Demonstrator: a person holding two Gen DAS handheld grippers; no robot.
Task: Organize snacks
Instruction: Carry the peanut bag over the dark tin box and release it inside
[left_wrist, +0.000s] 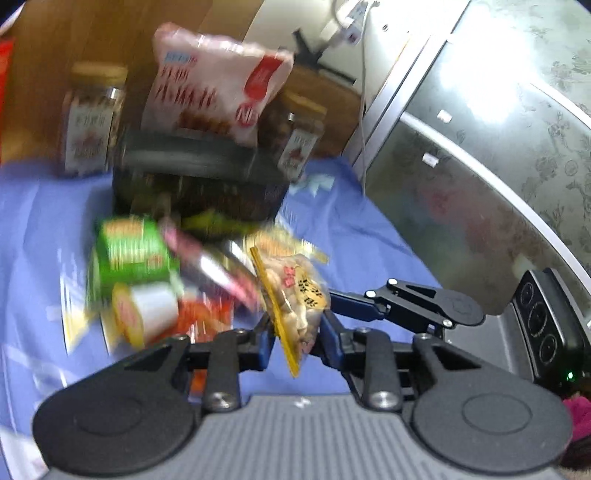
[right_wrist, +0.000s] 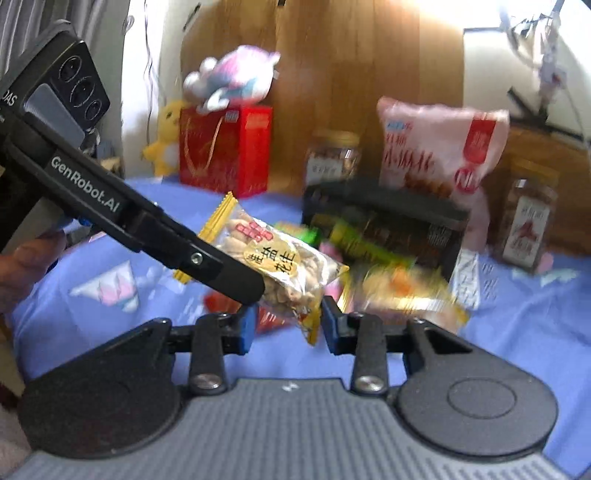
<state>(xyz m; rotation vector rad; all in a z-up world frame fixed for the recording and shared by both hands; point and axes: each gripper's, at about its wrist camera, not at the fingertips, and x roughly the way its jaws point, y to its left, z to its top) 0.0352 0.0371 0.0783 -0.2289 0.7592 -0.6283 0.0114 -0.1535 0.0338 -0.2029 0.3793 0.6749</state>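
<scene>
A clear peanut packet with yellow edges (left_wrist: 295, 295) (right_wrist: 280, 266) hangs above the blue cloth. My left gripper (left_wrist: 295, 332) is shut on it. My right gripper (right_wrist: 288, 321) is open with its jaws on either side of the packet's lower end; in the left wrist view it reaches in from the right (left_wrist: 369, 302). The left gripper's arm (right_wrist: 147, 229) crosses the right wrist view. A black basket (left_wrist: 199, 181) (right_wrist: 384, 229) holds a large pink bag (left_wrist: 218, 81) (right_wrist: 439, 147). A pile of loose snacks (left_wrist: 147, 273) (right_wrist: 388, 280) lies in front of it.
Two snack jars (left_wrist: 92, 122) (left_wrist: 299, 136) flank the basket. A red gift bag (right_wrist: 225, 147) with plush toys (right_wrist: 229, 77) stands at the back left. A metallic fridge (left_wrist: 498, 147) stands to the right. Wooden panels are behind.
</scene>
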